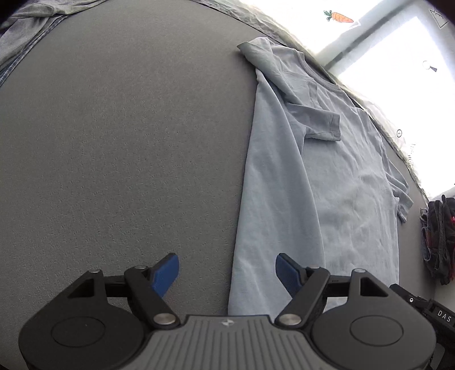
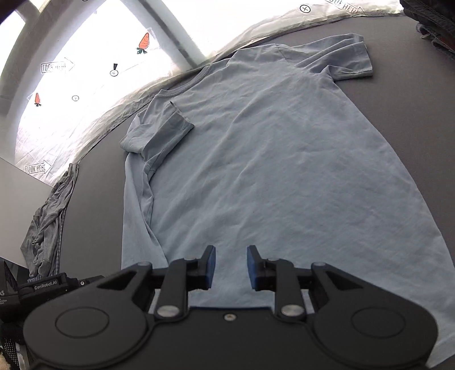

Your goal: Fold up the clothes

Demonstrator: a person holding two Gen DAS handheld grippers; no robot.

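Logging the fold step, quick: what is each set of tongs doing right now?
Left tongs: open wide, empty, at the light blue T-shirt's folded edge.
Right tongs: open narrowly, empty, above the shirt.

Dark grey textured table surface (image 1: 113,159) filled most of both views, matte, slightly pebbled. Along its far edge ran a wrinkled translucent sheet (image 2: 93,125), silvery where light hit it. Behind that, big bright windows (image 2: 93,48), blown out white, split by grey frame bars (image 2: 182,31). Stickers were on the glass: orange carrots (image 2: 144,42), "LOOK HERE" arrow labels (image 2: 55,67), small circled-cross marks (image 2: 75,98). In the left wrist view, the same window (image 1: 398,94) sat upper right with one carrot sticker (image 1: 339,17). Light came strongly from the windows, so the table looked dim by contrast. A pale flat panel (image 2: 17,196) stood at the left edge of the right wrist view.
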